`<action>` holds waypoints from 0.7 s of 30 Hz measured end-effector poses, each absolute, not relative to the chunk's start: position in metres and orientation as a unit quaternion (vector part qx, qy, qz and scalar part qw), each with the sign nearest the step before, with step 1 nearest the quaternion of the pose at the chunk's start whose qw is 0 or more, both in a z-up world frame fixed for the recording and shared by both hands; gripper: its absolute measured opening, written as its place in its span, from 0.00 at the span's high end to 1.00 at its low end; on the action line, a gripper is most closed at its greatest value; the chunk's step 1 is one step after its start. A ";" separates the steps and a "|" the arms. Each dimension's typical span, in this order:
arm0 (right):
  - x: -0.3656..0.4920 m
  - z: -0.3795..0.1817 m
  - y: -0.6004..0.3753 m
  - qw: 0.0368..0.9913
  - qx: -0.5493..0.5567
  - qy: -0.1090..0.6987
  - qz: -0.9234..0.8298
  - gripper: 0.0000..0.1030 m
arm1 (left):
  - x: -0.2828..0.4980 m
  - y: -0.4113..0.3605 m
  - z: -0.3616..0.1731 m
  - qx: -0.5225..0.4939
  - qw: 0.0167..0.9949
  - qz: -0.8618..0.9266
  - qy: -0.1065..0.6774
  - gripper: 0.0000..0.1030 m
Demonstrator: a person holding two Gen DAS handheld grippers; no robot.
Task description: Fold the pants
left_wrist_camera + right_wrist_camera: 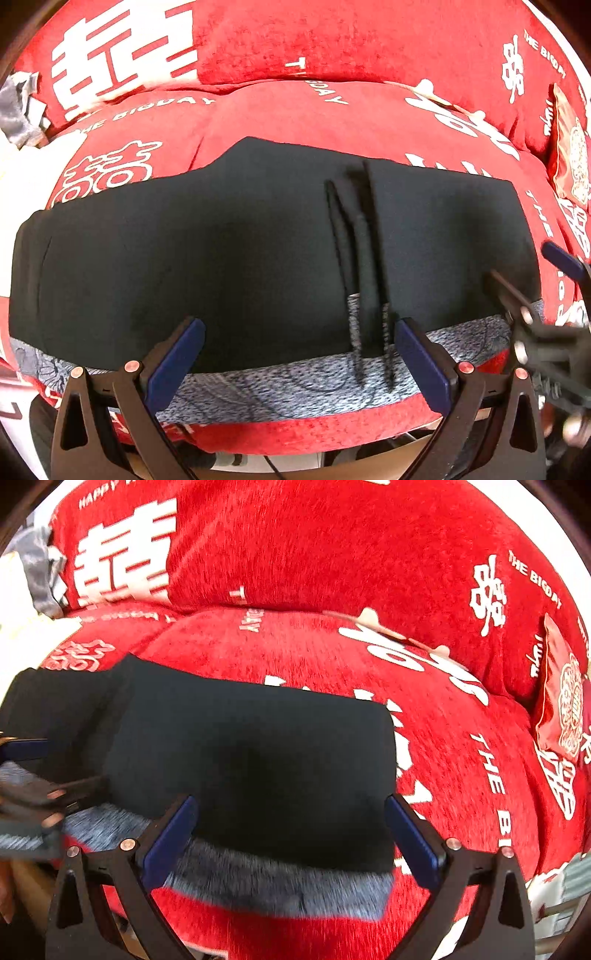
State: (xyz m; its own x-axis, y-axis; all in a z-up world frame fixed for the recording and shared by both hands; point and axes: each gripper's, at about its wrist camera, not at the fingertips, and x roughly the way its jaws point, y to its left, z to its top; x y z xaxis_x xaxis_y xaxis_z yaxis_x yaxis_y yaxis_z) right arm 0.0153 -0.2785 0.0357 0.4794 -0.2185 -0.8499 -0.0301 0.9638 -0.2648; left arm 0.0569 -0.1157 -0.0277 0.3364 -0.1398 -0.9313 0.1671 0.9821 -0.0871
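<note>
Left gripper jaws wide apart, nothing between; right gripper likewise, empty. Black pants flat, frame centre, on red sofa cover; drawstrings centre-right.

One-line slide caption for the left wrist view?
Open left tongs hover over black pants with drawstrings, laid flat on a red sofa cover.

"THE BIGDAY" in white on the red sofa cover; "HAPPY" at its top edge
</note>
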 end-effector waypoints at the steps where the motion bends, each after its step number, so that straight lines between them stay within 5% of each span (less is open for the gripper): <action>1: 0.027 0.033 -0.279 0.852 -0.119 0.507 -0.058 0.02 | 0.057 -0.112 -0.029 0.012 0.817 -0.089 0.570 0.00; 10: 0.083 0.011 -0.291 0.836 -0.079 0.534 -0.095 0.00 | 0.063 -0.096 -0.040 0.002 0.809 -0.067 0.584 0.00; 21: 0.009 0.008 -0.236 0.852 -0.087 0.514 -0.053 0.00 | 0.076 -0.038 -0.055 -0.034 0.798 0.001 0.602 0.00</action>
